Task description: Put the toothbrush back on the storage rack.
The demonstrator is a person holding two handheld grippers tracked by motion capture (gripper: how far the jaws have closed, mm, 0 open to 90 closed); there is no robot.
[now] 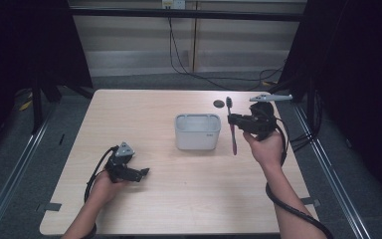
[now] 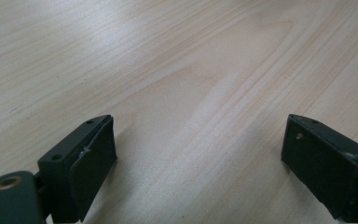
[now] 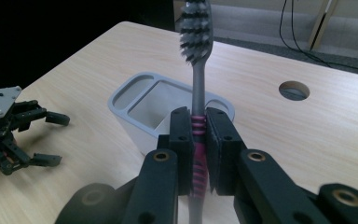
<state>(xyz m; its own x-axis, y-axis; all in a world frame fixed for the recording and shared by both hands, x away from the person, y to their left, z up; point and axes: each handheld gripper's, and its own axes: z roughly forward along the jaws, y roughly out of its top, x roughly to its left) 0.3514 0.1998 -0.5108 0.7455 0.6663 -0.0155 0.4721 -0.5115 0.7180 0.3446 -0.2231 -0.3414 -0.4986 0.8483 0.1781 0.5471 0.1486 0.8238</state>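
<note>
Holding the toothbrush upright is where we're at right now: our right gripper has its jaws clamped on the pink ribbed part of the handle, bristles pointing up, handle end hanging down. From the high view the toothbrush sits in the air just to the right of the grey holder, not over it yet.

So the pick-up looks done, and what's left, as far as we can judge, is bringing the brush over the holder and lowering it in.

About the holder: it's a pale grey tub with a narrow slot on one side and a bigger compartment next to it. Both look empty from the right gripper view, though we can't see all the way to the bottom.

Our left gripper is resting low on the table near the front left, well apart from everything. Its jaws stand wide apart with nothing between them, just bare wood.

There's also a small round hole in the tabletop behind the holder.
</note>
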